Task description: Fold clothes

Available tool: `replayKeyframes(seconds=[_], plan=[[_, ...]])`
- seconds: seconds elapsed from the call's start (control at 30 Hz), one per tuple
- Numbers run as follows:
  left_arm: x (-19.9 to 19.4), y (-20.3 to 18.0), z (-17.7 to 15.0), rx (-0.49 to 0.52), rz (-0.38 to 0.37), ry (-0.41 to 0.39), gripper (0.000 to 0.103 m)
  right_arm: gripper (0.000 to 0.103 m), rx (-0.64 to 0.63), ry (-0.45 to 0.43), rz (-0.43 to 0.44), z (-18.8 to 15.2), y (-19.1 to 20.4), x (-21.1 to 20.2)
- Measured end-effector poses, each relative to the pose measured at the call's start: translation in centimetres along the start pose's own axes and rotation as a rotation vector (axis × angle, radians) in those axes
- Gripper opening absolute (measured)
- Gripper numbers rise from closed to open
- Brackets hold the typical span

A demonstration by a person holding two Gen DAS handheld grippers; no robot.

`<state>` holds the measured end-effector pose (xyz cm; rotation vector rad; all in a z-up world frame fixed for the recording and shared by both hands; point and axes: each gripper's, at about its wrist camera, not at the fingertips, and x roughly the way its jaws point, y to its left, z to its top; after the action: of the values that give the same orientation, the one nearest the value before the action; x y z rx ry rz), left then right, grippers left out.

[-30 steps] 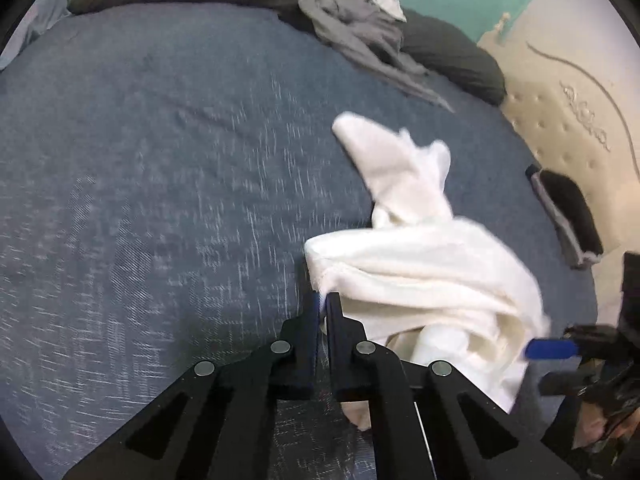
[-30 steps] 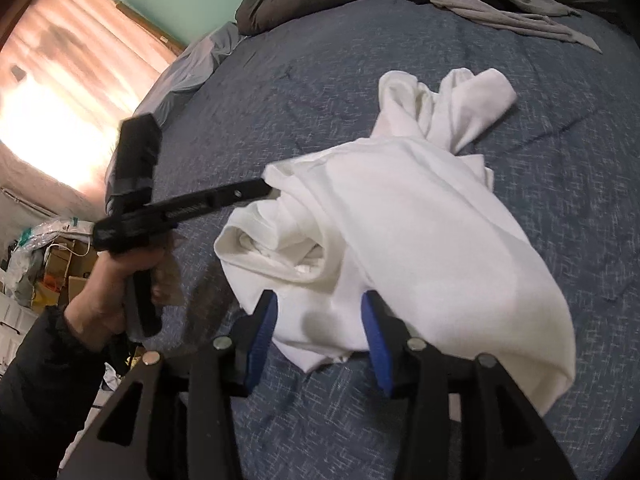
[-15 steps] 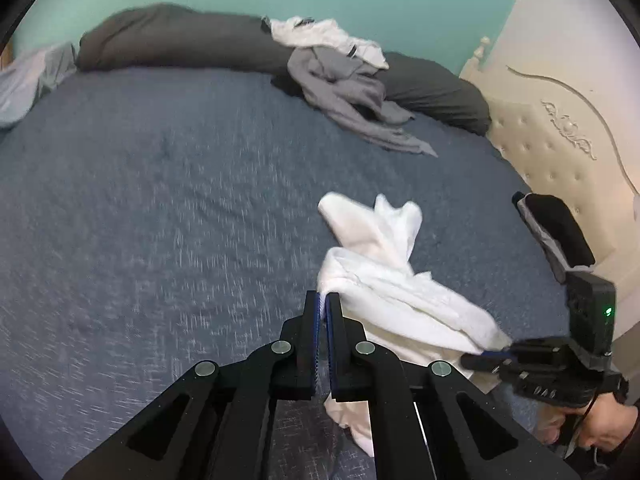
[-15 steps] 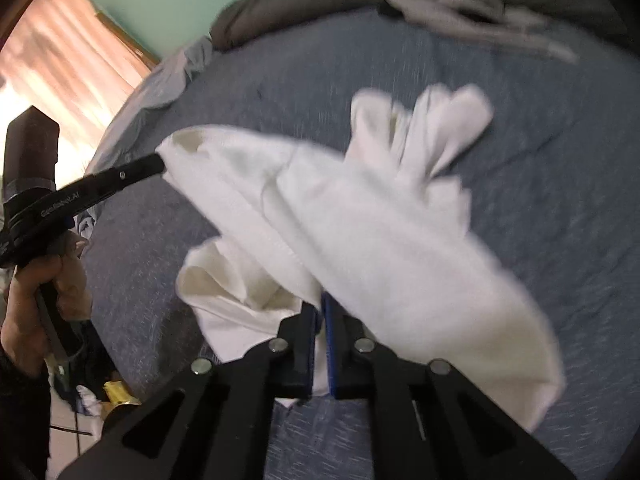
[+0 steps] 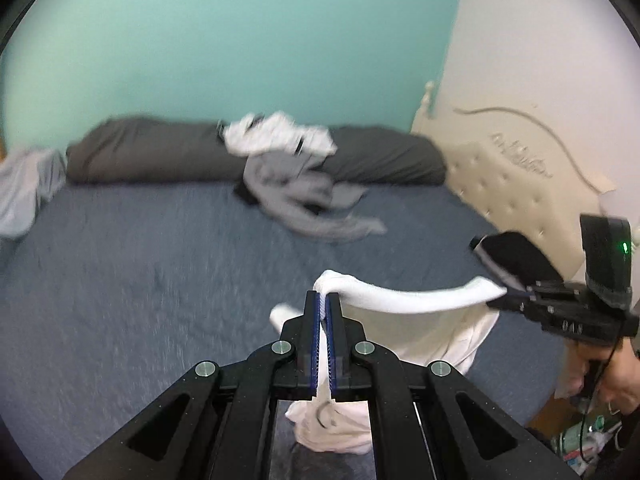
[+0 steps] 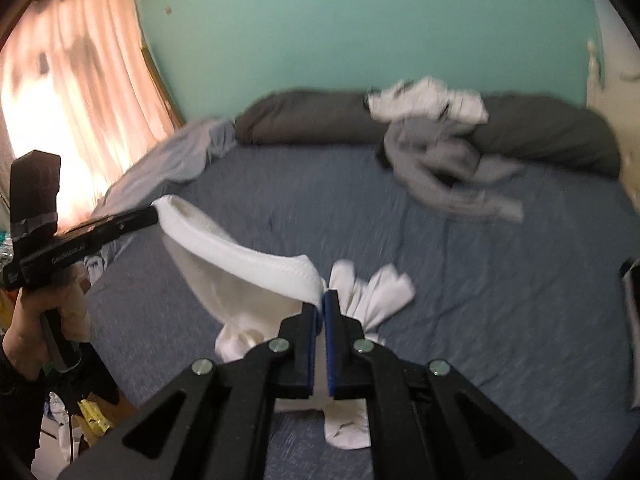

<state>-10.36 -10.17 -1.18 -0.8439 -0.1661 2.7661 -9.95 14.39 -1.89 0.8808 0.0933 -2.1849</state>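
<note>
A white garment hangs lifted above the blue bed, its thick hem stretched between both grippers. My left gripper is shut on one end of the hem. The right gripper appears at the right of that view, held by a hand, pinching the other end. In the right wrist view my right gripper is shut on the white garment, and the left gripper holds the far end at left. The rest of the cloth droops down to the bed, its sleeves lying on the cover.
A pile of grey and white clothes lies against a long dark pillow at the back of the bed. A cream padded headboard is at the right with a black item beside it. A lit curtain hangs left.
Both grippers rose and tilted up, lifting the white garment off the bed and pulling its hem taut between them. The right gripper, open one second ago, has shut on the cloth.
</note>
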Motion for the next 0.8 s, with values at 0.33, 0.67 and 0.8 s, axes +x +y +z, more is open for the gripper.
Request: replayKeyframes(seconds=[0.33,0.67,0.8], plan=[[-11.4,-6.6,10.3,0.107,0.022,-0.207,0.003,0.003,-0.134,-0.243,-0.074,11.1,2.7,-14.8],[-14.2,-11.2,11.3,0.181,0.003,-0.229,0.003,0.003,-0.118,-0.187,-0.069,8.8,1.4,-15.1],[-10.4,-10.9,7.4,0.175,0.002,-0.131,0.003,0.003,-0.087,-0.115,-0.057,5.7,0.2,-12.5]])
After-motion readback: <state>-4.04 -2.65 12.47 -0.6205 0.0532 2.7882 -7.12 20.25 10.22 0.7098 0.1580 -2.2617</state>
